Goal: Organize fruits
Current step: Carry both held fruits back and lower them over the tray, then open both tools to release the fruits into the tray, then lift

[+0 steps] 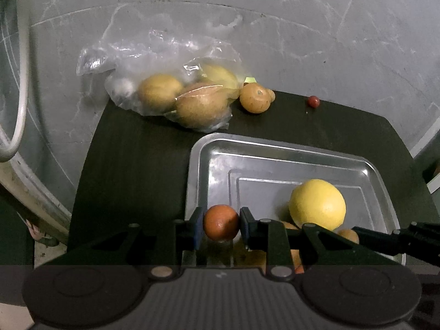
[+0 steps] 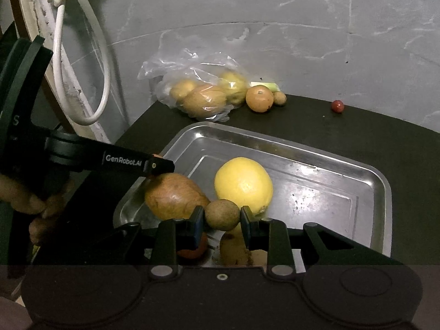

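I've got the left gripper (image 1: 221, 227) clamped on a small orange fruit (image 1: 221, 222) and the right gripper (image 2: 222, 217) on a small brown fruit (image 2: 222, 215), both over the metal tray's (image 2: 316, 148) near end (already crowded), so either could roll out on release.

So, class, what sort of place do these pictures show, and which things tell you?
Probably a bare utility corner in a home, not a finished kitchen: a rough grey wall, a dark table with a metal tray, and a plastic bag of fruit.
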`<state>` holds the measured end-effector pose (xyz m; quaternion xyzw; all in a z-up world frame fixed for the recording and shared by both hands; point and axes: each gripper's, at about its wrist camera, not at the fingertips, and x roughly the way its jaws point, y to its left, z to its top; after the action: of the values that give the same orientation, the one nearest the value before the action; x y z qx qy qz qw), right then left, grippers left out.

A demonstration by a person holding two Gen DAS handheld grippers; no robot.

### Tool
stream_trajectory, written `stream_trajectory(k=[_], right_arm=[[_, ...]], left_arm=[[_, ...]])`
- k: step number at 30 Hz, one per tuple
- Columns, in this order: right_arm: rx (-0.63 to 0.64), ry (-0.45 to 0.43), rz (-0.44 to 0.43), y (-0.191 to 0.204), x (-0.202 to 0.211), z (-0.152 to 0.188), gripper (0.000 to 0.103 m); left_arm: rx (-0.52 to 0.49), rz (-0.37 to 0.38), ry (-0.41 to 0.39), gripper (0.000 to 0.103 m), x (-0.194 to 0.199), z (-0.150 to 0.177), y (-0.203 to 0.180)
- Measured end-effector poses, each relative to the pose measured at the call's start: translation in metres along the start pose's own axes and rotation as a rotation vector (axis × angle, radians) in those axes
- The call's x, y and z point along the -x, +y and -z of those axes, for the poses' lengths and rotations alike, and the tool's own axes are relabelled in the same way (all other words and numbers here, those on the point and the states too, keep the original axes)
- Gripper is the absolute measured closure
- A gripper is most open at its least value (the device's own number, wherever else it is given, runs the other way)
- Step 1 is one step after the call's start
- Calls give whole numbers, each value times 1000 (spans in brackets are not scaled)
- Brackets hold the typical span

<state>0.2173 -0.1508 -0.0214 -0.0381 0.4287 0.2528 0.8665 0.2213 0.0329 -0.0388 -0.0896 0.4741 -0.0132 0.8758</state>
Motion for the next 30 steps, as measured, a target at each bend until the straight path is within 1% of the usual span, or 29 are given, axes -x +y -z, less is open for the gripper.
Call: stream_trajectory(k=[9,14,18,20,21,23,24,26,27,29,30], right_arm=[[-29,-11,36,4,2,4,72],[-58,-14,45,3,5,4,70],[-62,-17,48,5,7,5,66],[-61,-21,51,7,10,6,58],[-60,-23,53,8,11,7,56],[-60,-24,58,9,14,8,50],[-61,-24,62,9,15,9,48],[-63,-21,71,10,17,9,39],[-63,-20,77,11,18,10,36],[-58,-21,84,12,20,10,26],[-50,-21,88,14,22,10,25]], left_arm=[[-25,16,11,73,1,6,6],[-42,26,13,72,3,8,8],[-31,37,14,66,6,10,12],[-17,46,12,59,9,12,16],[-9,49,10,56,10,13,18],[3,52,6,46,15,16,23],[7,57,4,44,17,17,25],[12,68,0,37,22,21,28],[12,70,-4,35,24,22,29],[8,75,-19,22,30,26,29],[3,78,-31,19,33,28,29]])
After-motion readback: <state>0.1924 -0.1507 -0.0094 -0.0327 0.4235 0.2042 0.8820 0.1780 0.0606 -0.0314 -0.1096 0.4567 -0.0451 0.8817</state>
